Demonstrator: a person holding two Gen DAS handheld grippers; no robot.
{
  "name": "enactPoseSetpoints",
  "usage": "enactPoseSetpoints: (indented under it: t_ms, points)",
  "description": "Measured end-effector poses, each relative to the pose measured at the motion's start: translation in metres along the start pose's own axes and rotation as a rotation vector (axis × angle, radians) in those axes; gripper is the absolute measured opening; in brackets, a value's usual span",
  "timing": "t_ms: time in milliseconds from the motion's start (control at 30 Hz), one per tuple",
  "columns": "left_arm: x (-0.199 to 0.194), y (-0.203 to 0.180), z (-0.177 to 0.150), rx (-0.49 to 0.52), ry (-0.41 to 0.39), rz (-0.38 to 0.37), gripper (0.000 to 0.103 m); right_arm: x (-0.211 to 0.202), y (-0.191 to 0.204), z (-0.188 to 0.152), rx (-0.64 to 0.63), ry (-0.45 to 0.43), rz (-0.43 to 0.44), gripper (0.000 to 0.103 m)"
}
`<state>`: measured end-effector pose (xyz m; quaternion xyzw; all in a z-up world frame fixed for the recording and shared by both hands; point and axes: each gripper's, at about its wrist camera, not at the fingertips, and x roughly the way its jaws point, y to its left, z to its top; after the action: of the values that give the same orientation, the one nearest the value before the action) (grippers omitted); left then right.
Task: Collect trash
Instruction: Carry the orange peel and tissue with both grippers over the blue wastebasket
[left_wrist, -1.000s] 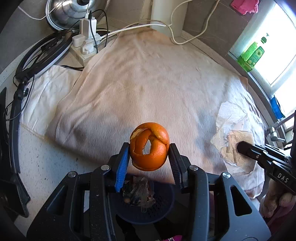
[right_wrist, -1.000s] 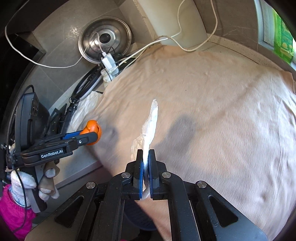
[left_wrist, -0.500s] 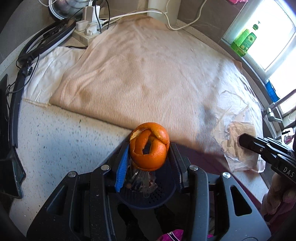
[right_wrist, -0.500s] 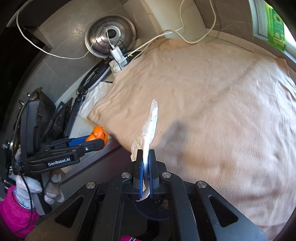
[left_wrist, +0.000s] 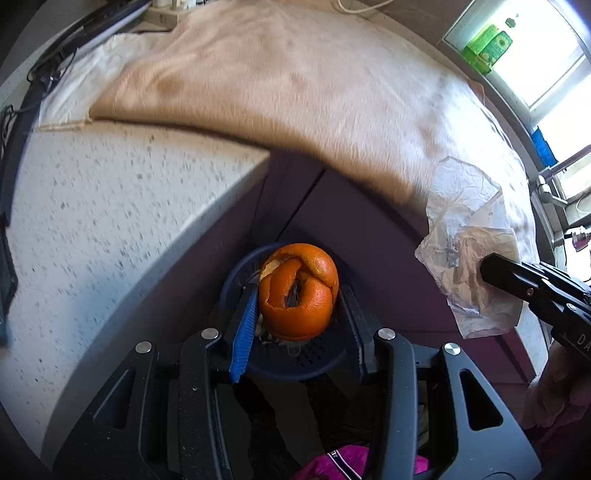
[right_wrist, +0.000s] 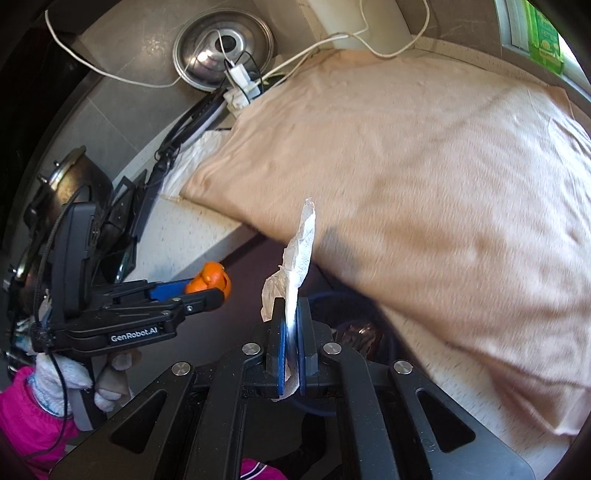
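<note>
Now | left claw (left_wrist: 295, 295): orange peel (left_wrist: 298, 291) | over blue bin (left_wrist: 295, 360)

The right gripper (right_wrist: 291, 317) was clamped on a crumpled white paper napkin (right_wrist: 299, 254) that stood upright above its blue-padded fingers (right_wrist: 283, 347). To its left, the left gripper (right_wrist: 207, 288) pinched a curled orange peel (right_wrist: 208, 282). Ahead and right lay a beige cloth (right_wrist: 424, 177).

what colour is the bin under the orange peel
Dark navy blue bin, with a perforated wall; it shows best in the left wrist view, under the orange peel.
</note>
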<state>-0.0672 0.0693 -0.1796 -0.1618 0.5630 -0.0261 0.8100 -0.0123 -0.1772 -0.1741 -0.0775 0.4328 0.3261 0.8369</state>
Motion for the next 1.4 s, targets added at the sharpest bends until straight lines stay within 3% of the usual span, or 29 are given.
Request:
enactPoseSetpoints:
  t_ms: [433,833,1400]
  points:
    - [0.050,0.008,-0.037,-0.017,0.122,0.014,0.043,0.034,-0.003,-0.038,0.031,0.082,-0.016,0.003]
    - [0.097,0.010,-0.049,-0.020,0.206,0.052,0.043,0.073,-0.015,-0.061,0.040,0.158,-0.062,0.003]
    - [0.134,0.021,-0.055,-0.030,0.249,0.105,0.043,0.125,-0.031,-0.067,0.041,0.222,-0.106,0.003]
